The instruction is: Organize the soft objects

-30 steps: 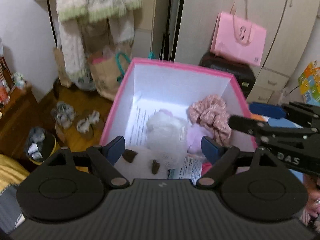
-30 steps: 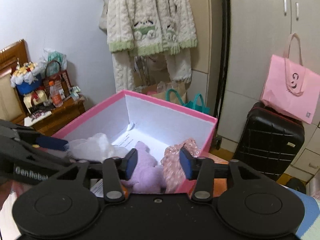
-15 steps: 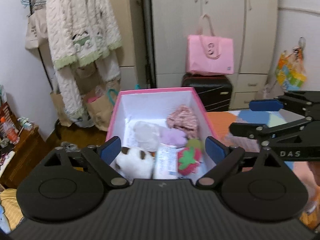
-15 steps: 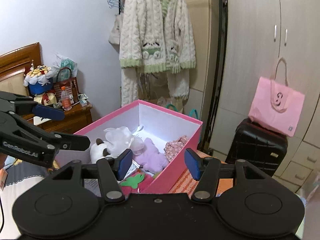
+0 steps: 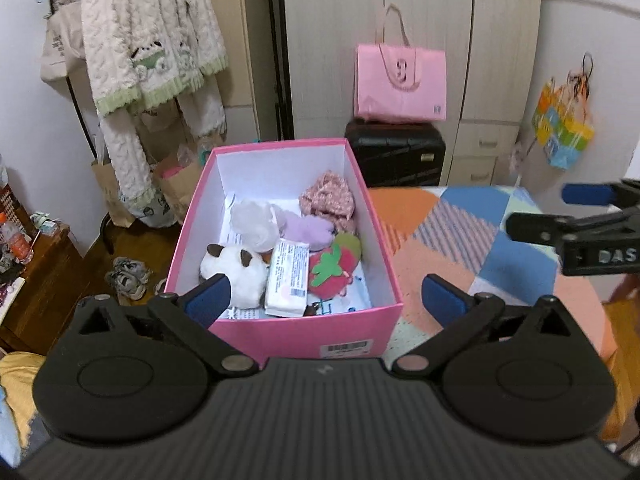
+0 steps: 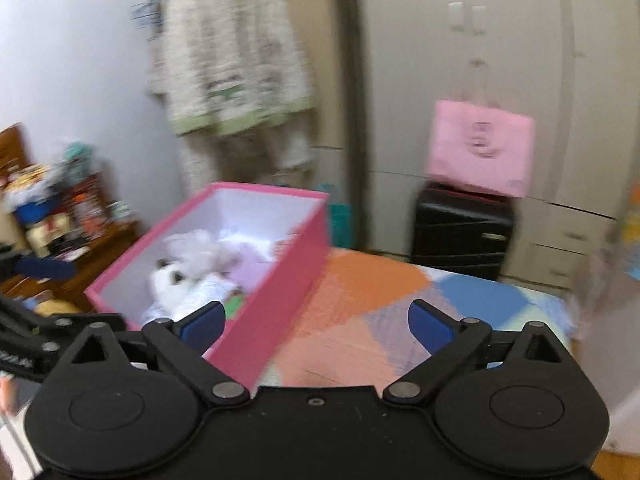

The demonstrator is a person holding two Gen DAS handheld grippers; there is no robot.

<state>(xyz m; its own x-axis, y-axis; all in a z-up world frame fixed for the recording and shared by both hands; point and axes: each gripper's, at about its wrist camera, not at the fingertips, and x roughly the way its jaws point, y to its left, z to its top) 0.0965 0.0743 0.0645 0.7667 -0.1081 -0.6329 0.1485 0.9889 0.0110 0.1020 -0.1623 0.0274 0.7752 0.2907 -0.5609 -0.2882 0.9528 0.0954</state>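
Observation:
A pink box [image 5: 304, 336] stands on the patchwork bed cover [image 5: 460, 240]. It holds a white plush [image 5: 236, 268], a wipes pack [image 5: 288, 276], a strawberry plush [image 5: 332, 268], a purple plush [image 5: 308, 226], a white fluffy item [image 5: 252, 220] and pink cloth [image 5: 330, 196]. My left gripper [image 5: 326, 300] is open and empty, above the box's near end. My right gripper [image 6: 316, 326] is open and empty, to the right of the box [image 6: 276, 300]; it also shows at the right edge of the left wrist view [image 5: 580, 216].
A black suitcase [image 5: 396, 156] with a pink bag [image 5: 400, 80] on it stands by the wardrobe. A knitted cardigan [image 5: 148, 40] hangs at the left above paper bags and shoes [image 5: 126, 276]. A wooden nightstand [image 6: 60, 240] is at the far left.
Both grippers have pulled back and up from the box, so the whole box and the bed cover show. The right gripper's jaws have opened wider and it has swung to the right.

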